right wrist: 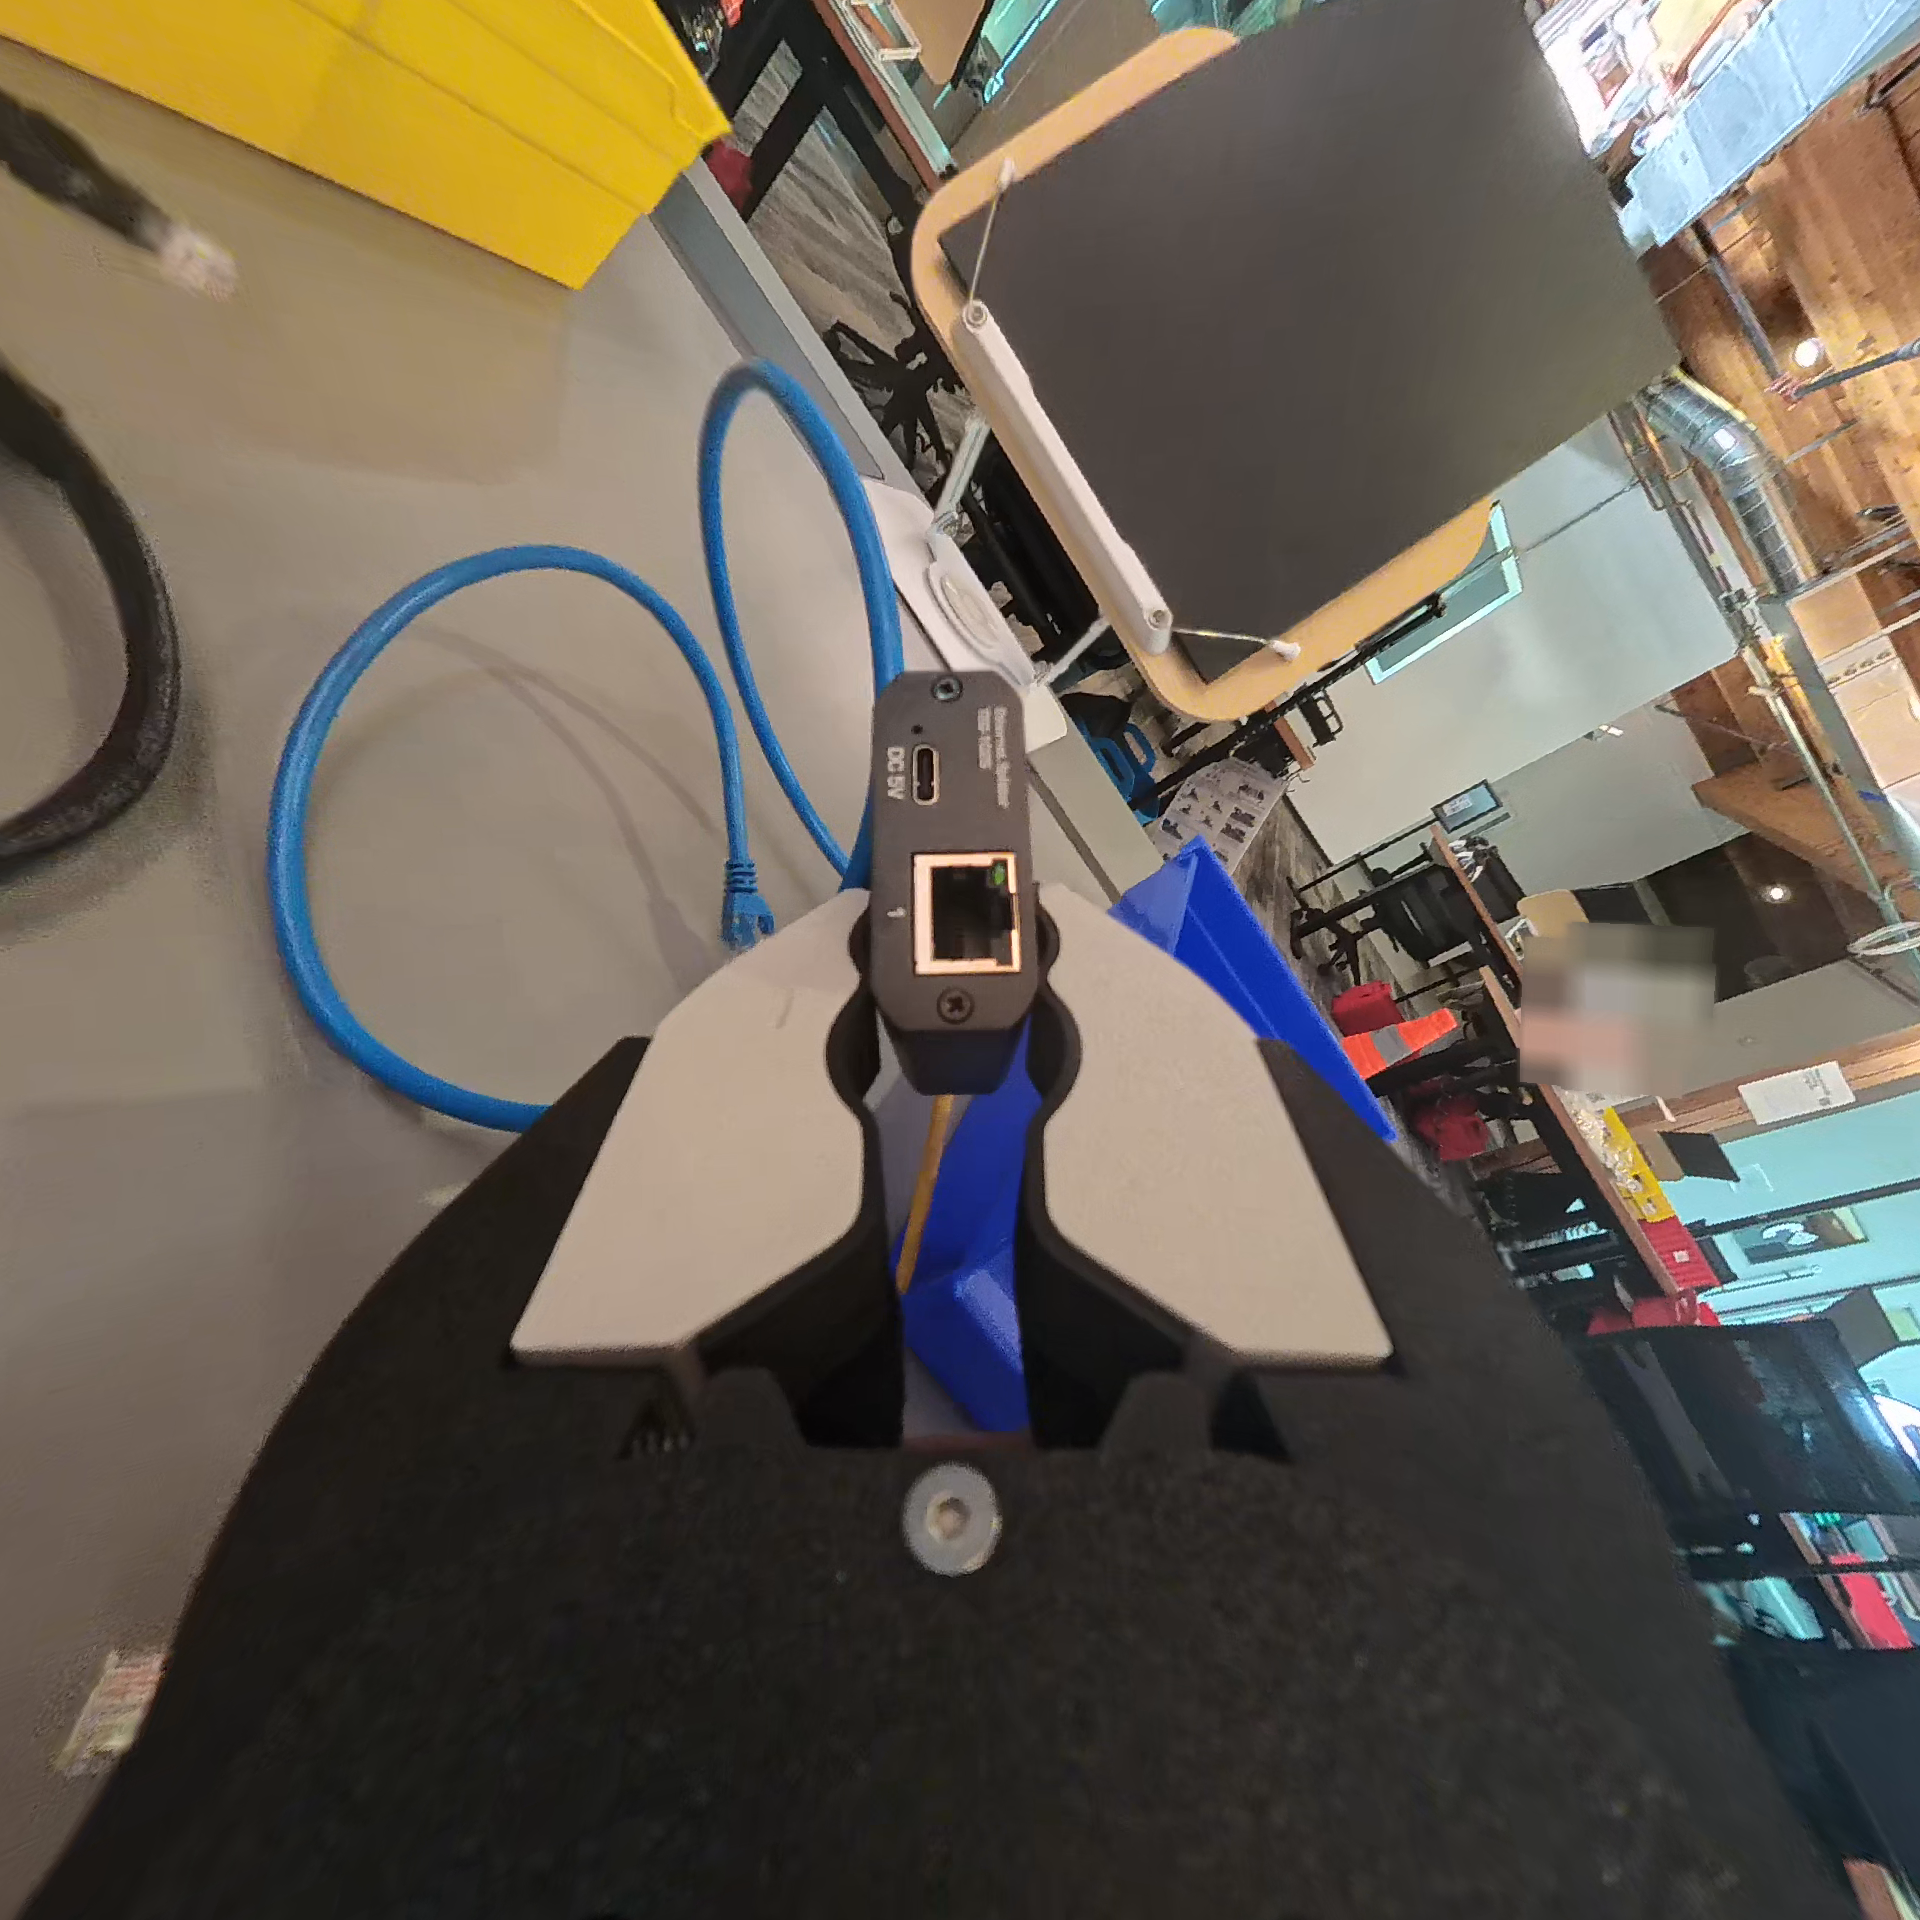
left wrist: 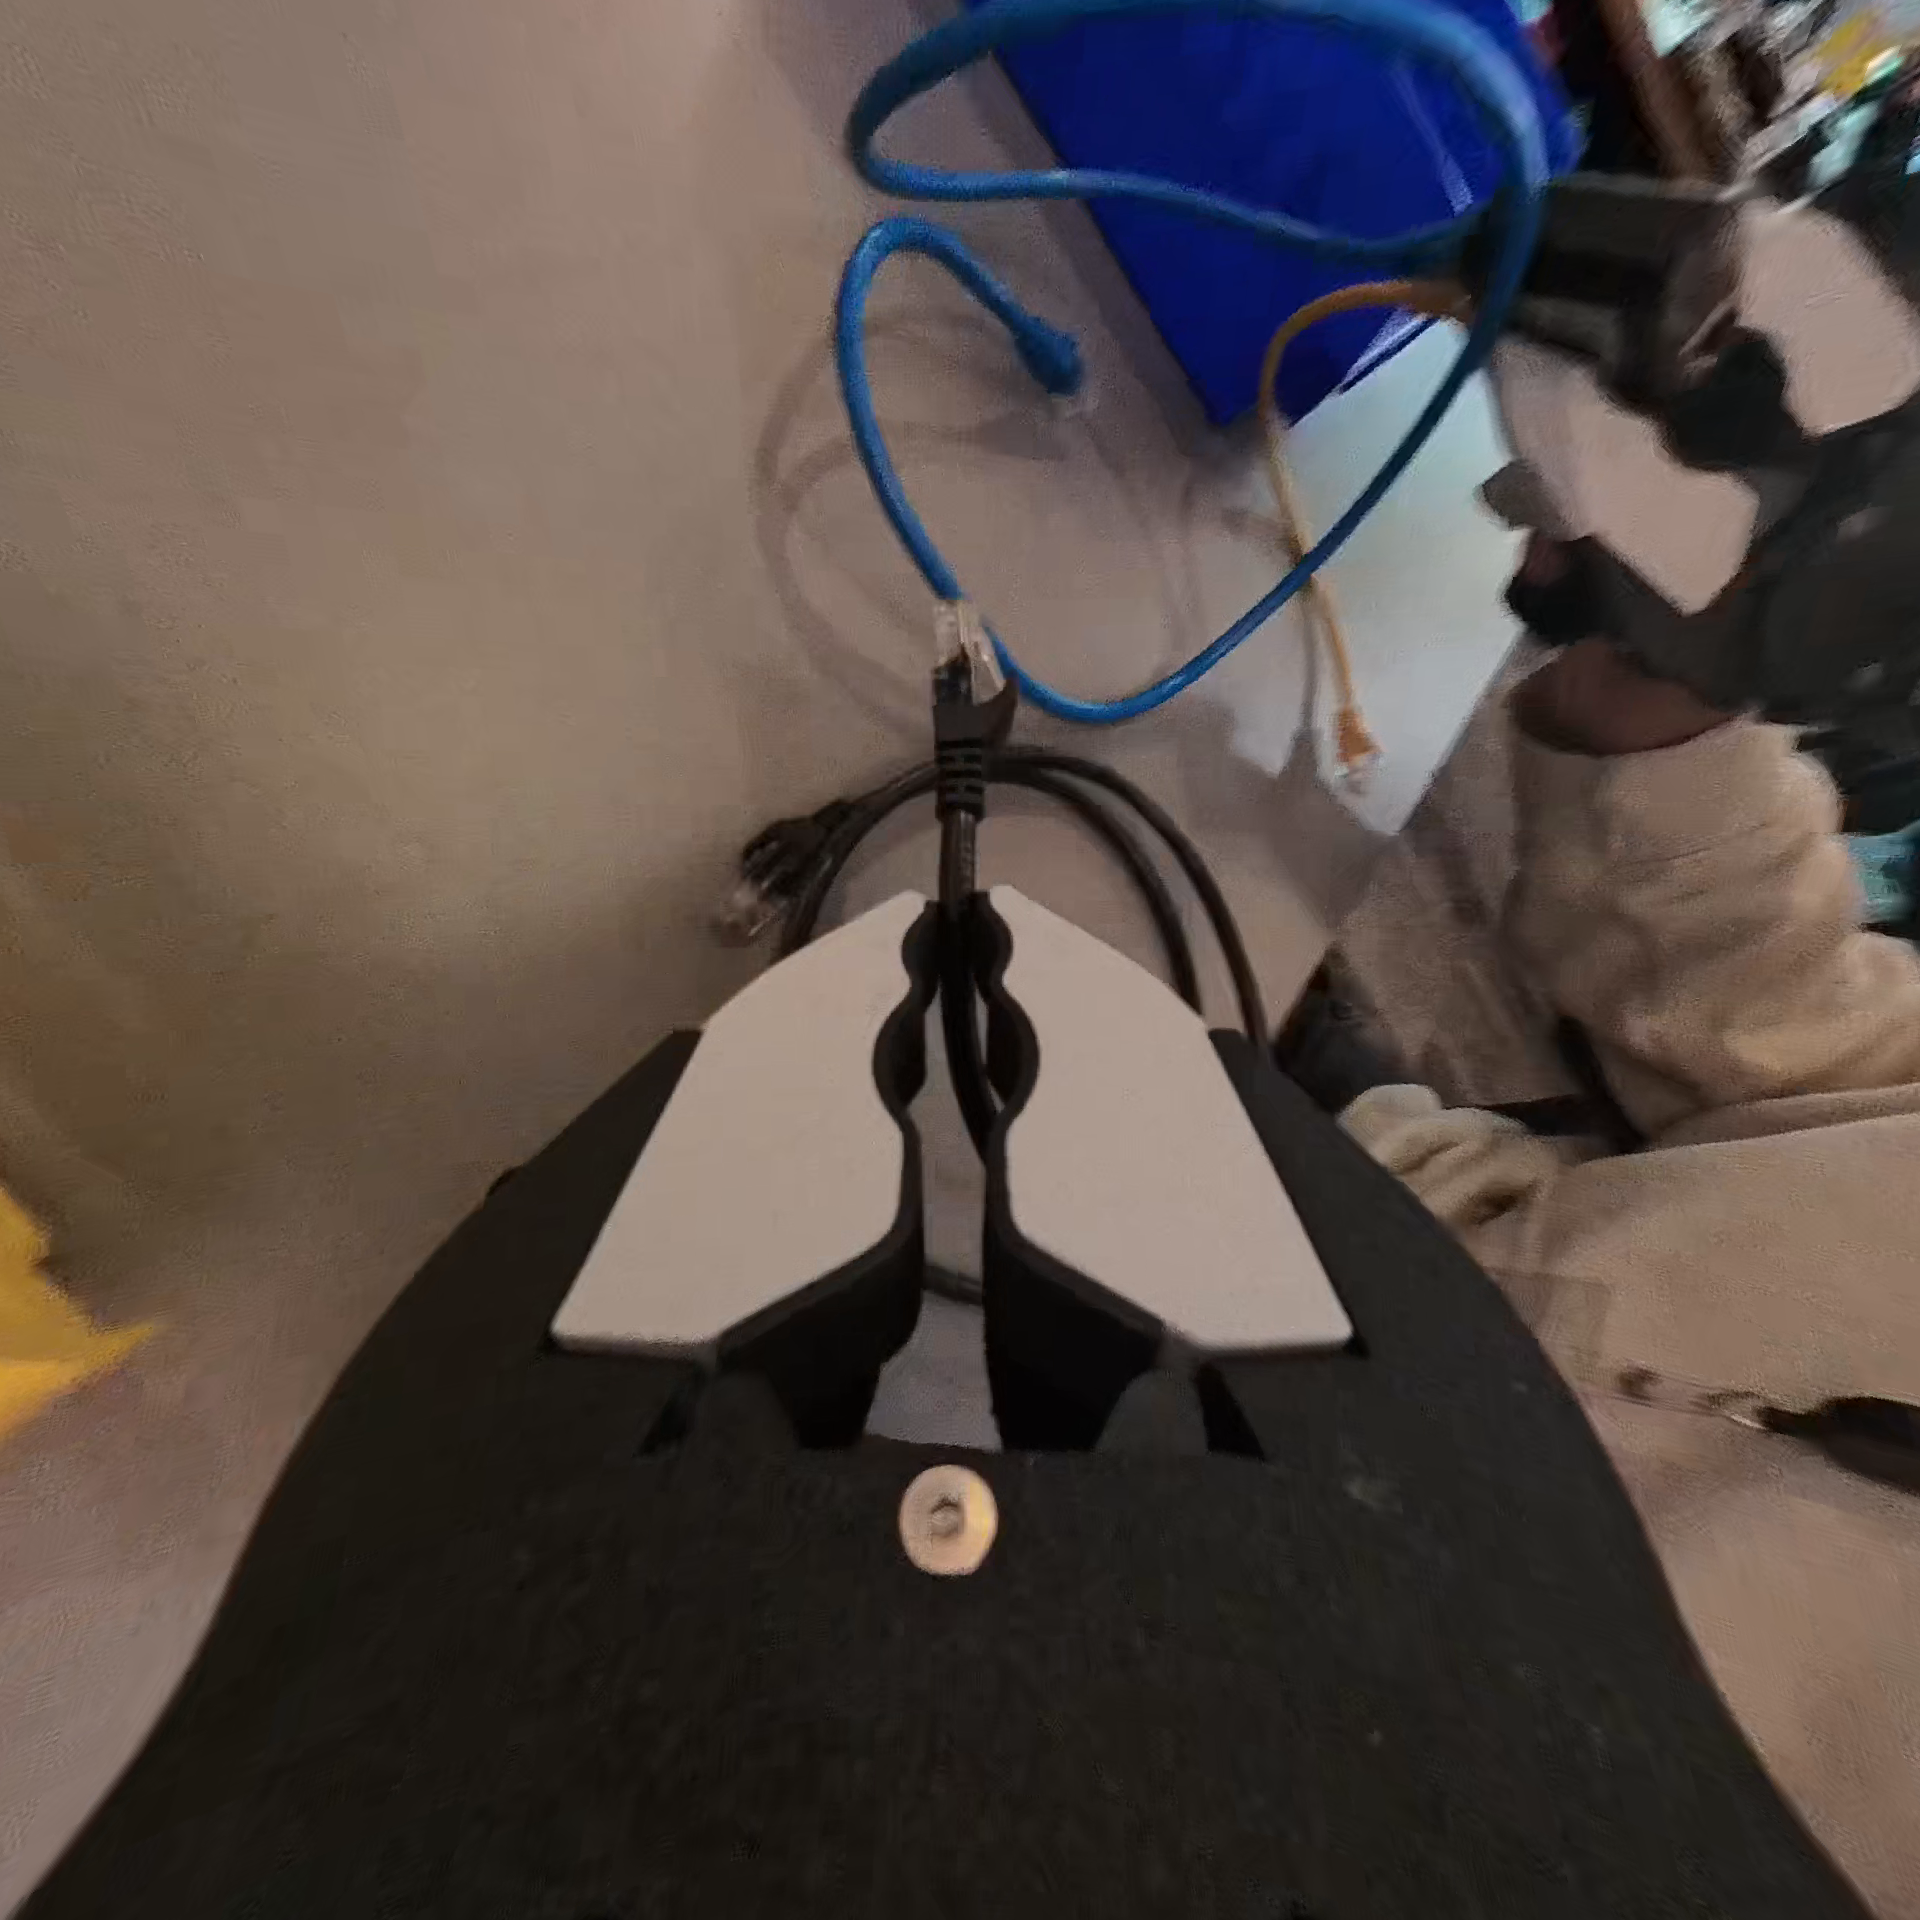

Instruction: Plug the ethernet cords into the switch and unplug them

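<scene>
so the switch (right wrist: 954,894) sits up between the right gripper (right wrist: 954,940) fingers, cable loops (right wrist: 499,810) lying on the tabletop (right wrist: 436,416) to its left, bin (right wrist: 436,114) further back

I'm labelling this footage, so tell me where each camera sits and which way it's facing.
Left wrist view: on the left gripper, looking down along its fingers, shut on the black cord, toward the table; a sleeve shows at right.
Right wrist view: on the right gripper, looking along its fingers, which clamp the switch, across the table edge into the room.
Shared: blue cord, blue bin.

White printed lettering stands on the end face of the black switch (right wrist: 951,857), beside its ports.
</scene>
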`<state>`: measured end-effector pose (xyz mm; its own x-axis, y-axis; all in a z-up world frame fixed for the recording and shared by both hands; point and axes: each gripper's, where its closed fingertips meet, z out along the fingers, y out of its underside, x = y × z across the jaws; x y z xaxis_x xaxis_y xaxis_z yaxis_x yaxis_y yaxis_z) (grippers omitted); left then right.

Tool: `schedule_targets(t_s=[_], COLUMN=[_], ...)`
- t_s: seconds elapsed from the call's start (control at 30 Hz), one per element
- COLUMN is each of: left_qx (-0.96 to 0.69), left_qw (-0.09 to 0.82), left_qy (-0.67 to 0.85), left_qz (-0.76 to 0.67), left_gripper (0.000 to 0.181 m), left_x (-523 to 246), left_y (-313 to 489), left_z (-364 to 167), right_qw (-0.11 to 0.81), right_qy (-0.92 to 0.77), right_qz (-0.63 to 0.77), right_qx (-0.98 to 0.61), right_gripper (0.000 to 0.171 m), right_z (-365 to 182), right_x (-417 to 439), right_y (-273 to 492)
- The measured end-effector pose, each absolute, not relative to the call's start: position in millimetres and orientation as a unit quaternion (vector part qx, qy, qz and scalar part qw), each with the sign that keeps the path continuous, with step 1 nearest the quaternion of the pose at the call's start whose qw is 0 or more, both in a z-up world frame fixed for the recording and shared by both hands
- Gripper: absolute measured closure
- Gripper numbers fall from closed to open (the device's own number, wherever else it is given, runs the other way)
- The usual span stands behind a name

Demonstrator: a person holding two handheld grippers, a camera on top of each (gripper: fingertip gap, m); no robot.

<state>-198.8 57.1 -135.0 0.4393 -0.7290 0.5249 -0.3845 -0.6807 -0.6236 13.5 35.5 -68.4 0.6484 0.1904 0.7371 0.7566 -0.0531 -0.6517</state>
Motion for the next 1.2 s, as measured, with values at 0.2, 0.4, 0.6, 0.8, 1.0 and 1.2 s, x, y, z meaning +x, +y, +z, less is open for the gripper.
schedule_targets(t_s=[0.2,0.4,0.6,0.8,1.0,1.2], left_qx=[-0.733,-0.698,-0.708,-0.708,-0.713,-0.715], left_qw=[0.097,0.003,-0.021,-0.034,-0.022,-0.025], left_qy=[0.252,0.217,0.195,0.166,0.122,0.106], left_qz=[-0.624,-0.682,-0.679,-0.685,-0.691,-0.69], left_gripper=[0.176,0.176,0.176,0.177,0.177,0.177], left_x=[-165.9,-137.0,-121.2,-112.0,-104.4,-100.2], left_y=[16.7,3.1,5.5,-3.4,-5.0,-9.4], left_z=[-67.0,-41.1,-45.3,-56.0,-64.2,-68.6], right_qw=[0.588,0.603,0.602,0.588,0.571,0.548], right_qy=[-0.391,-0.432,-0.441,-0.44,-0.443,-0.458], right_qz=[-0.284,-0.313,-0.317,-0.335,-0.352,-0.375], right_qx=[-0.649,-0.593,-0.585,-0.59,-0.594,-0.591], right_gripper=[0.146,0.147,0.147,0.147,0.147,0.147], right_z=[-72.8,-65.8,-65.5,-69.1,-74.5,-82.6], right_x=[-4.3,-39.9,-51.0,-44.6,-38.9,-39.2], right_y=[48.7,64.0,65.6,64.8,66.5,65.8])
